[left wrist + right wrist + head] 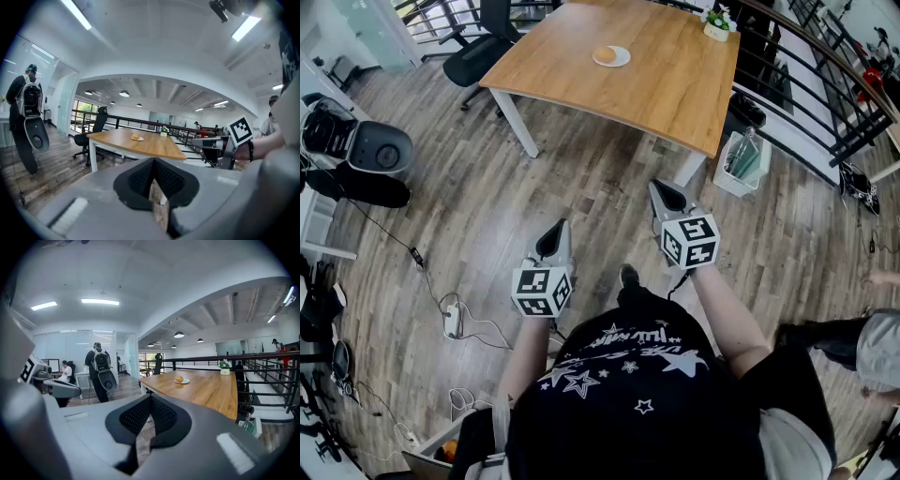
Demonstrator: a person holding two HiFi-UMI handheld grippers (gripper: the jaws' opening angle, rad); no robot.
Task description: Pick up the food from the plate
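A round bun (605, 54) lies on a small white plate (620, 58) near the far side of a wooden table (675, 84). The left gripper view shows the bun (135, 136) far off, and the right gripper view shows the bun (179, 378) on its plate (183, 381). My left gripper (555, 234) and right gripper (664, 192) are held over the floor, well short of the table. Both are shut, with nothing between the jaws. In the left gripper view the right gripper's marker cube (240, 130) shows at the right.
A small potted plant (718, 22) stands at the table's far corner. A black office chair (483, 47) sits at the table's left, a bin (741, 161) by its right leg. Railings (825, 84) run along the right. Cables (441, 300) lie on the floor. A person with a backpack (99, 371) stands farther off.
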